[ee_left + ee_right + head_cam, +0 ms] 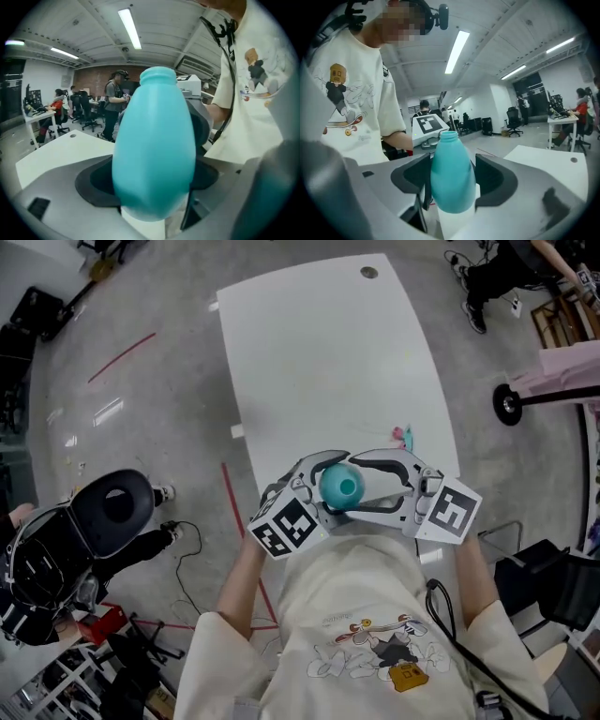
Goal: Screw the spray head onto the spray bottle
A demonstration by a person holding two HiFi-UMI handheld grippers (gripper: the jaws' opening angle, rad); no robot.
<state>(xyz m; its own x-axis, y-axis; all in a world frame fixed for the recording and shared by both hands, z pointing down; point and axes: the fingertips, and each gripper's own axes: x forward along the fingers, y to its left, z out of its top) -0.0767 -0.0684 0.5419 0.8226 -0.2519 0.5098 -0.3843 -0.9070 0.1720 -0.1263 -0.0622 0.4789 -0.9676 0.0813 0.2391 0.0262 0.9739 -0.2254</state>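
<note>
Teal plastic fills the gap between my left fingers (96, 183): the left gripper (152, 192) is clamped on the bottle (154, 140) round its belly, with the neck up and bare. My right fingers (499, 180) stand wide on either side of the same bottle without pressing it (the right gripper (452, 183) carries nothing). Both meet close to my chest, above the near edge of the white table (319, 362). Farther off, towards the table's right edge, lies what I take for the spray head (402, 437), small and pink. To do this well, I judge the left should hold the bottle upright and steady. The right should back off, take the head by its collar, set it square on the neck, then turn gently so the thread does not cross.
</note>
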